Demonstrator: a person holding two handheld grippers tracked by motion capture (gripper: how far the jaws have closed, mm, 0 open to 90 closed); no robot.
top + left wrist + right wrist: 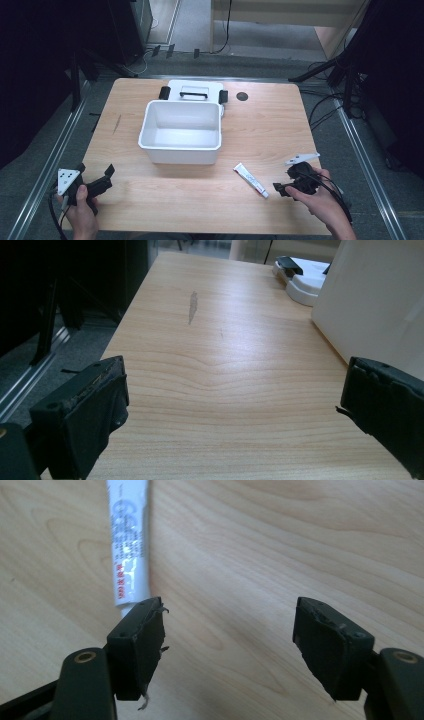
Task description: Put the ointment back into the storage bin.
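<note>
On the wooden tabletop (pixel 150 200), high view: white open bin (pixel 181 132) sits near centre, nothing visible inside. White lid (pixel 195 92) with black handle and two black side clips lies flat just behind it, touching or nearly touching the far wall. Small dark round spot (pixel 242 96) on the tabletop right of the lid. White tube (pixel 251 180) lies flat front right of the bin, slanted, cap end pointing toward the person. Left gripper (pixel 96 176) held in the left hand (pixel 80 212) at the front left corner, grey three-cornered plate on top, jaws spread, holding nothing. Right gripper (pixel 280 189) in the right hand (pixel 320 202) at the front right, just right of the tube's near end; jaws too small here to judge. Cables trail off both grippers. Grey floor, dark stands and cables around the table.

Left gripper view: jaws spread wide, nothing between them, bare tabletop (pixel 225 390) ahead. Grey scuff mark (pixel 192 307) on the wood farther out. Bin wall (pixel 375 295) at the right, lid (pixel 305 280) beyond it with one black clip showing. Dark stand legs and floor off the left edge.

Right gripper view: jaws spread, low over the tabletop (pixel 240 555), nothing pinched. Tube (pixel 129 545), white with grey and red print, lies ahead at the left; its near end sits just by the left-side jaw tip, outside the gap. Can't tell whether jaw and tube touch.
</note>
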